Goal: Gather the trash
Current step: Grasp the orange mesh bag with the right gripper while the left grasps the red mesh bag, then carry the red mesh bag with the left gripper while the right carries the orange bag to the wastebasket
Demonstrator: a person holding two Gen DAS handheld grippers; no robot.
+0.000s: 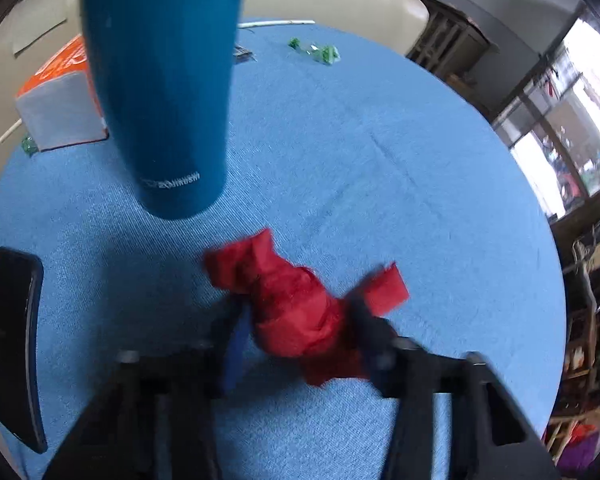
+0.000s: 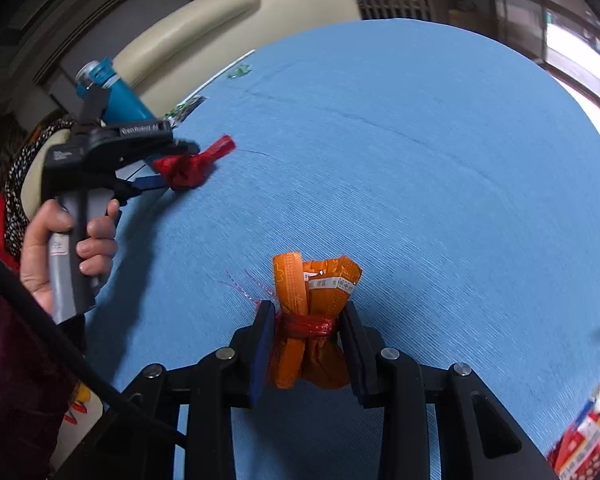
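Only right wrist shows orange wrapper, seemingly pinched.

Crumpled wrapper on desk, between left claw pads. Bottle upright just beyond wrapper, to left. Box far left of bottle. Phone near left edge. Tied wrapper bundle within right claw, near side of desk.

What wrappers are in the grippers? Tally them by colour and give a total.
Red wrapper, in the left gripper: 1
Orange wrapper, in the right gripper: 1
Total: 2
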